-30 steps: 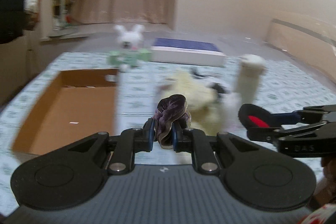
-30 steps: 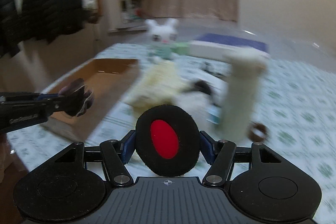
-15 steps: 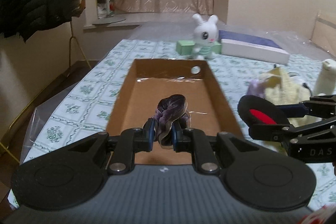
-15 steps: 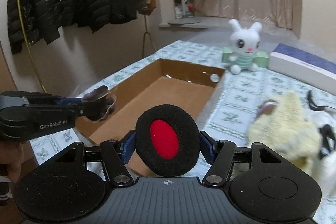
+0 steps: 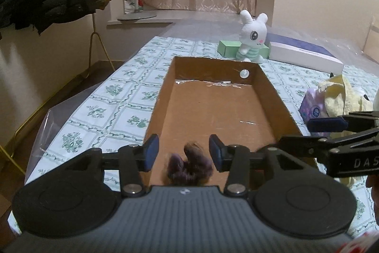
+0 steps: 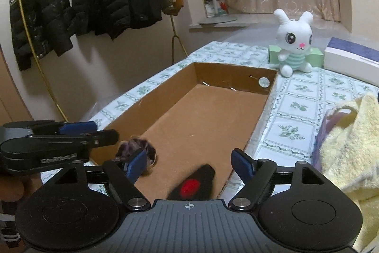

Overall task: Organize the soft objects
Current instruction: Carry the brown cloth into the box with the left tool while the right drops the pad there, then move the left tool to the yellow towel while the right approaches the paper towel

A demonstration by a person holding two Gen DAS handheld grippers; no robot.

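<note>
Purple scrunchie [image 5: 189,164] and black-red pad [image 6: 193,184] loose in cardboard box [image 5: 163,96] — both tools' jaws just opened, empty.

The purple scrunchie [image 5: 189,165] and black-and-red pad [image 6: 193,184] are motion-blurred; each gripper's body hides their lower parts.

Open brown cardboard box [image 5: 222,108]: on patterned tablecloth [image 5: 123,98]. In it, near end: purple fabric scrunchie [image 5: 189,164] left, black-and-red round pad [image 6: 193,184] right. Behind box: white plush rabbit [image 6: 295,42] before green carton [image 6: 316,56]. Right of box: yellow towel [image 6: 348,146].
</note>
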